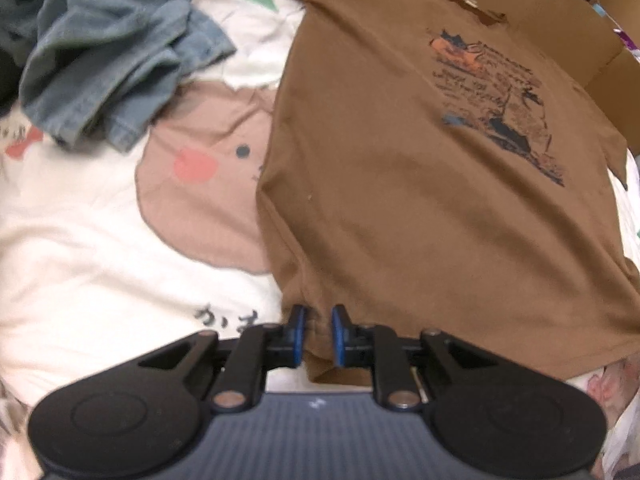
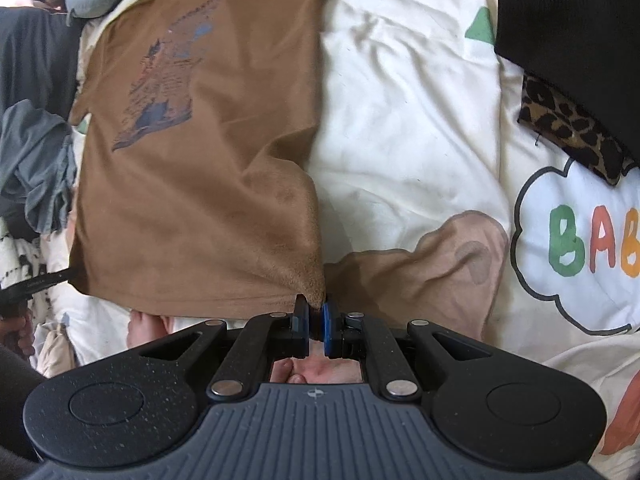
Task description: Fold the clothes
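A brown T-shirt (image 1: pixel 400 200) with a dark print on the chest lies flat, face up, on a cartoon-print bed cover (image 1: pixel 80 240). My left gripper (image 1: pixel 319 320) sits at the shirt's bottom hem near its left corner. Its blue pads stand a little apart with brown cloth showing in the gap and no visible pinch. In the right wrist view the same T-shirt (image 2: pixel 192 184) spreads up and left. My right gripper (image 2: pixel 316 310) is shut on the hem's other corner, which is drawn up into a small peak between the pads.
A crumpled denim garment (image 1: pixel 112 64) lies left of the shirt, and a cardboard box (image 1: pixel 560 20) stands beyond it. A black garment (image 2: pixel 568 32) over leopard-print cloth (image 2: pixel 568 124) lies at the right. White bed cover (image 2: pixel 400 120) spreads between them. A bare foot (image 2: pixel 148 328) shows by the hem.
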Demonstrator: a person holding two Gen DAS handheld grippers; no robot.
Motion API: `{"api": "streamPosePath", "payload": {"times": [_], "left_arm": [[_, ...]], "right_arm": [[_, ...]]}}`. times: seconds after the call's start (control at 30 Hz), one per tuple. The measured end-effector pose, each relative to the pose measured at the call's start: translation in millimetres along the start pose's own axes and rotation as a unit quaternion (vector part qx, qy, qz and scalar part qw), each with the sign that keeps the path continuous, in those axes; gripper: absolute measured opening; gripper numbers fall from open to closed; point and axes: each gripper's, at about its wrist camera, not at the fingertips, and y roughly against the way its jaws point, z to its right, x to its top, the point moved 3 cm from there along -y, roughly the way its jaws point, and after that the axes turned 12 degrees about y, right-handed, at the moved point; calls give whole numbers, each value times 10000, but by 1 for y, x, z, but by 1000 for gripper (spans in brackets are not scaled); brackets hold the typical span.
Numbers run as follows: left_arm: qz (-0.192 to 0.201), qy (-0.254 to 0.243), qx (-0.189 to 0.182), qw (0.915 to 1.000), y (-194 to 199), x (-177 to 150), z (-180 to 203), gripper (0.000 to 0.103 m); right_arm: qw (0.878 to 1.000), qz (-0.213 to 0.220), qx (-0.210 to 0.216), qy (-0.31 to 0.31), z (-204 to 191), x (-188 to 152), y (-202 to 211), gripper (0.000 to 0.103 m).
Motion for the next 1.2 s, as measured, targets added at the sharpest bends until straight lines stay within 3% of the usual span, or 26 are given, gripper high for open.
{"api": "streamPosePath", "payload": {"times": [0.2,0.4,0.57,0.83,1.07,1.2], "left_arm": [[4,259,-202,9995,-10,-7,2,17],[-35,139,-540,9984,4,-18,9,19],[84,-59,-485,9988,28,-28,-2,19],[348,107,-292,9989,45,-12,-23,19],[322,394,-321,9982,32,0,-28,24],[278,257,-149,9992,18,-6,-19,25]], "right_arm": [[9999,-71,-131,59,-2,3,-7,4],[9997,-92,-190,111,-5,4,-8,4],[9997,-67,-187,103,-4,4,-8,4],[9997,-49,-200,137,-6,3,-7,4],[9996,-84,-213,142,-5,3,-10,4],[9997,-119,-193,128,-6,4,-13,4]]}}
